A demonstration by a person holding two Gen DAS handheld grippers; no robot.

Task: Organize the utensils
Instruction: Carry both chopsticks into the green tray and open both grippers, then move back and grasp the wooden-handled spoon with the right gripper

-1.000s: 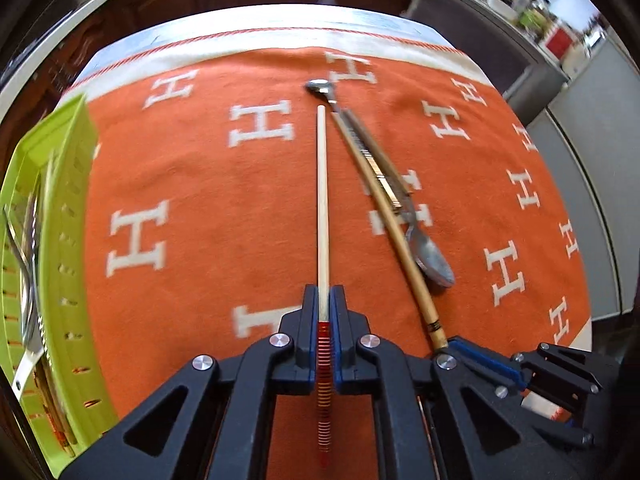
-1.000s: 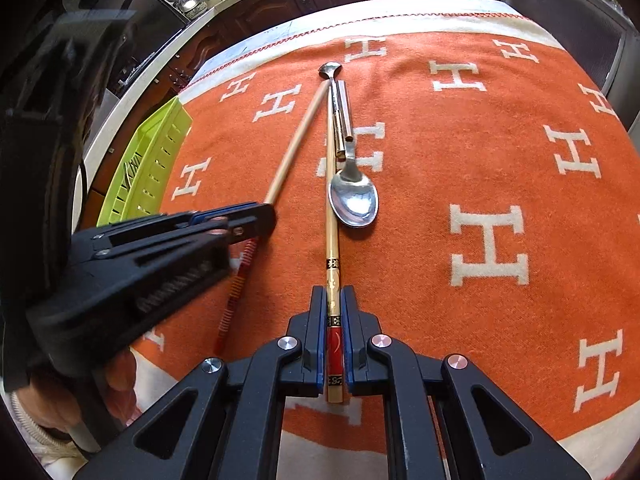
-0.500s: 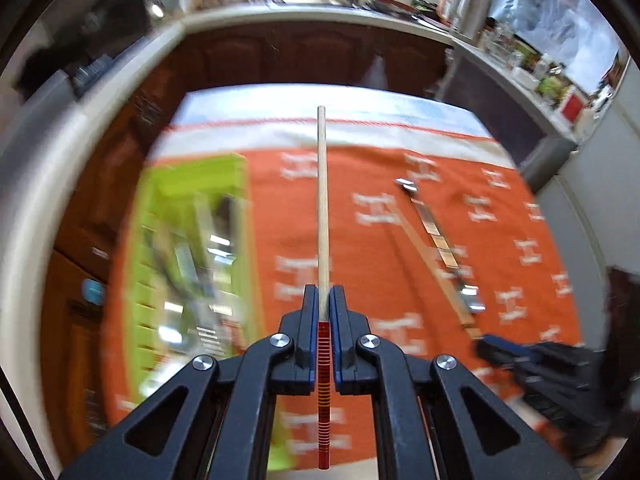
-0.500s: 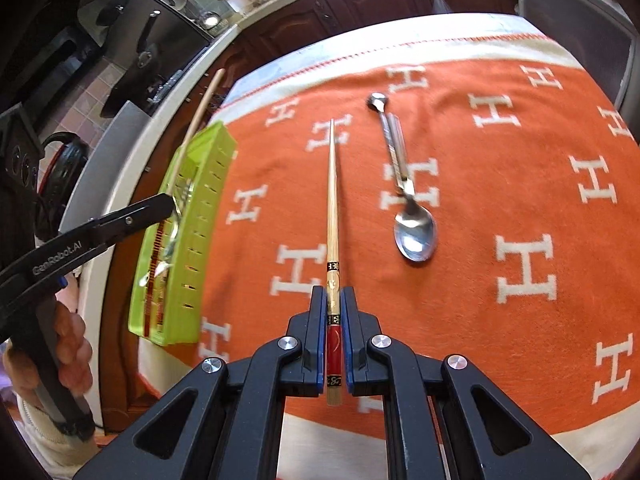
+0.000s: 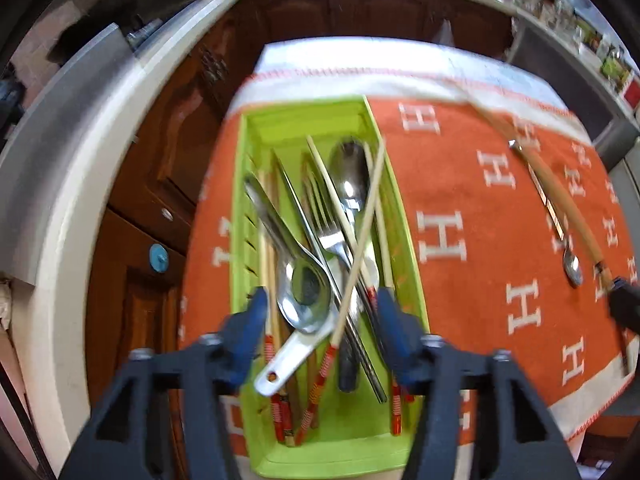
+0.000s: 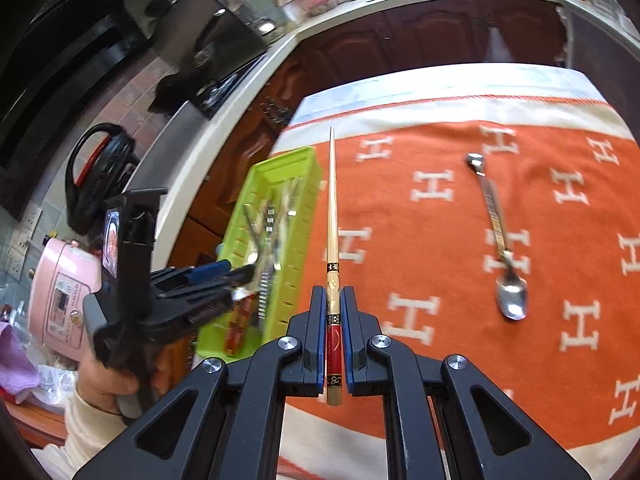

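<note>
While the left claw (image 5: 320, 320) hangs over the green tray (image 5: 404, 216), its jaws have just been opening, with a red-ended chopstick (image 5: 360, 240) loose atop the cutlery. Right claw (image 6: 333, 320) is clenched on another chopstick (image 6: 332, 208); a spoon (image 6: 502, 248) lies on the orange cloth (image 6: 440, 280).

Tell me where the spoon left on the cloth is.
In the right wrist view the spoon lies alone on the orange cloth, right of the chopstick held in the right gripper, bowl nearest the camera.
</note>
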